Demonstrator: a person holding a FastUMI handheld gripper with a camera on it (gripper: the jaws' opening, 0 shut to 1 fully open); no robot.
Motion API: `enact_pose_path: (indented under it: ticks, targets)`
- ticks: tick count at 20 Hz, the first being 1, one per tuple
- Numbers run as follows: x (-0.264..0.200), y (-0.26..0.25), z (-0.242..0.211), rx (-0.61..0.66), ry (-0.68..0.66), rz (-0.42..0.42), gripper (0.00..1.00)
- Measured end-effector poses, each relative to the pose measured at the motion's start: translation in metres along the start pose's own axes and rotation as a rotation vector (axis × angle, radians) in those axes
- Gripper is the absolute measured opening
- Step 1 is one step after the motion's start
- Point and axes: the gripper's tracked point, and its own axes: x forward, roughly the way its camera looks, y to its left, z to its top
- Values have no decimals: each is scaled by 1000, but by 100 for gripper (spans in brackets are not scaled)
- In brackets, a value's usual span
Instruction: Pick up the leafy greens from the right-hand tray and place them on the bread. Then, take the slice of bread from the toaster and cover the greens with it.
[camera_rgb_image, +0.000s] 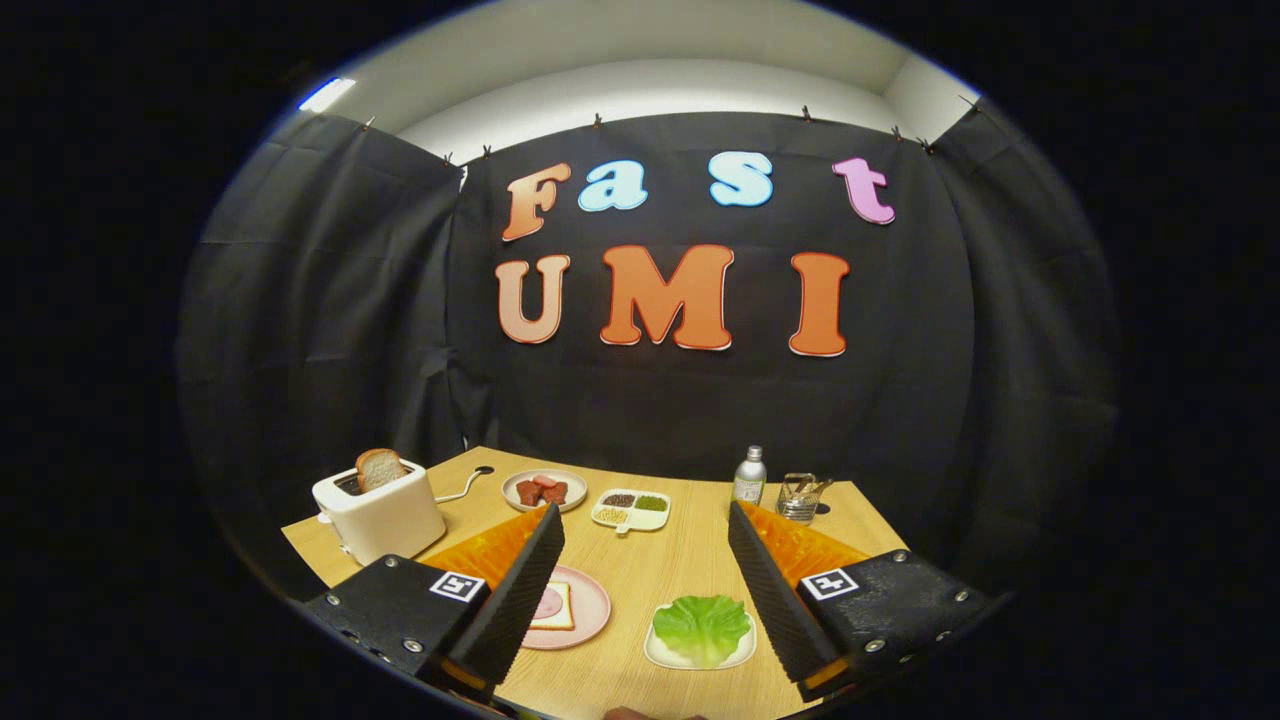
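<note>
My gripper is open, its two fingers spread wide above the wooden table with nothing between them. A green lettuce leaf lies on a small white tray just inside the right finger, low between the fingers. By the left finger sits a pink plate with a bread slice topped with a round of ham; the finger hides part of it. Beyond the left finger stands a white toaster with a slice of toast sticking up from its slot.
At the back of the table are a plate of red sausage pieces, a white divided dish of grains, a small bottle and a glass holder. The toaster's cord trails behind it. Black cloth walls close in the booth.
</note>
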Motion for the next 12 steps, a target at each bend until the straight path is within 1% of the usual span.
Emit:
enact_pose_path:
  ticks: [6,12]
  targets:
    - [36,-15,-59,40,166,43,99]
    - [69,-34,-132,72,401,69,99]
